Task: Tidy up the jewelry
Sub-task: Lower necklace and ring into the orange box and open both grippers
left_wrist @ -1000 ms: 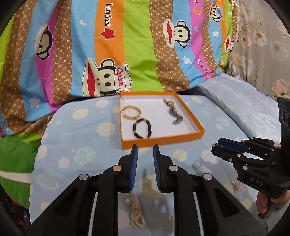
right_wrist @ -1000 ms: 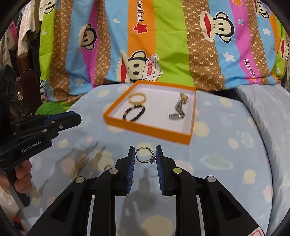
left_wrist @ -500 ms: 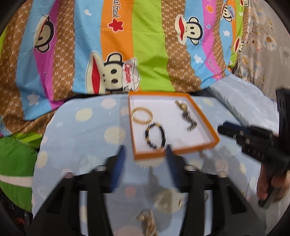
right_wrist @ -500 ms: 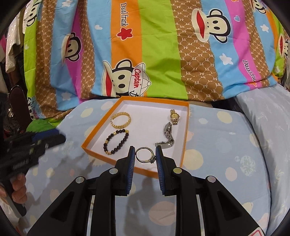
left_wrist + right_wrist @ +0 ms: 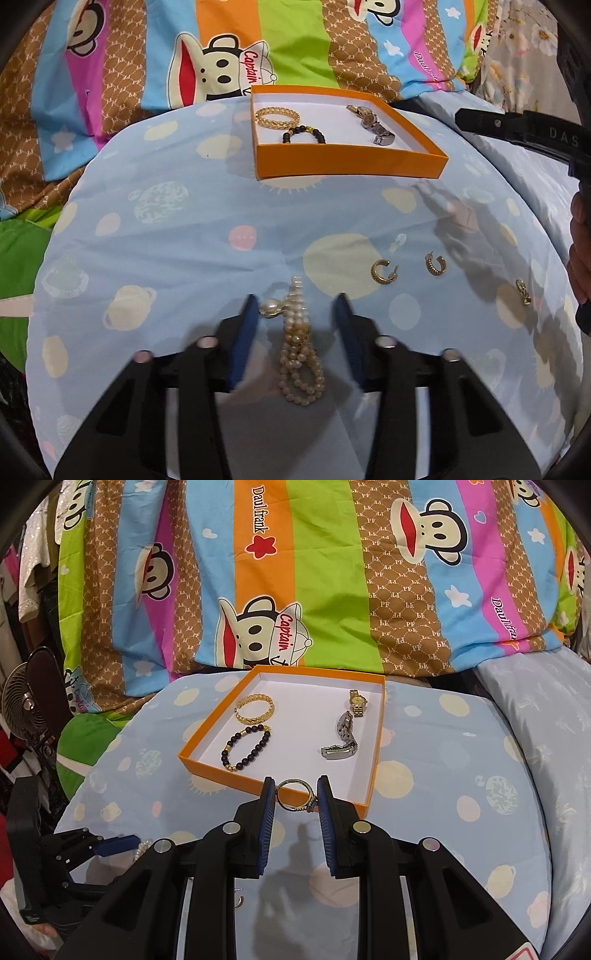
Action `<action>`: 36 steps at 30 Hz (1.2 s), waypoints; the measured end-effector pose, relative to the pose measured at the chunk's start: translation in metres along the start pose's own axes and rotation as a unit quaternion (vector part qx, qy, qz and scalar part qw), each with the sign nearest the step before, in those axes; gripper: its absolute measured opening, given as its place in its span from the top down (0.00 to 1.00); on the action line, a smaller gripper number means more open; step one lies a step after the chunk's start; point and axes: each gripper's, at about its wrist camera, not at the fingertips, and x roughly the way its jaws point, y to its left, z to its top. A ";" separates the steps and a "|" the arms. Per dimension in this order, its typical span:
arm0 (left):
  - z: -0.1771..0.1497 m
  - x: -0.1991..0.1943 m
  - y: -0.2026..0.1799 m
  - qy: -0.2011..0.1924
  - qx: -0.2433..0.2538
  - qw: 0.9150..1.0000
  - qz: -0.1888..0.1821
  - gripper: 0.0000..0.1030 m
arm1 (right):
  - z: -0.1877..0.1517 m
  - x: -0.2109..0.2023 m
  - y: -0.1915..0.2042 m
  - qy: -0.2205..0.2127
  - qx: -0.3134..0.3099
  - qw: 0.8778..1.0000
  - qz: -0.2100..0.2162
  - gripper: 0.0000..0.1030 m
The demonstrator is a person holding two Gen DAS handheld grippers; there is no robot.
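My left gripper is open and low over the blue spotted pillow, its fingers on either side of a pearl bracelet. Two gold hoop earrings and a small gold piece lie to its right. My right gripper is shut on a silver ring and holds it just before the near edge of the orange tray. The tray holds a gold bangle, a black bead bracelet and two watches. The tray also shows in the left wrist view.
A striped monkey-print quilt rises behind the tray. A pale blue pillow lies to the right. A small fan stands at the far left. The left gripper shows in the right wrist view.
My left gripper has opened and dropped down and forward over the pearl bracelet. My right gripper has carried the ring forward toward the tray's near edge.
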 end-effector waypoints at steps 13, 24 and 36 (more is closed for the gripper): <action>0.061 -0.024 -0.003 -0.052 0.015 0.998 -0.017 0.78 | 0.036 0.021 -0.005 -0.004 0.001 1.000 0.001 0.79; 0.209 0.022 -0.006 -0.116 0.024 0.993 0.012 0.78 | 0.113 0.098 -0.036 0.028 0.042 0.999 0.006 0.79; 0.261 0.125 0.005 -0.045 0.009 0.999 0.022 0.78 | 0.125 0.178 -0.047 0.098 0.041 0.994 0.005 0.79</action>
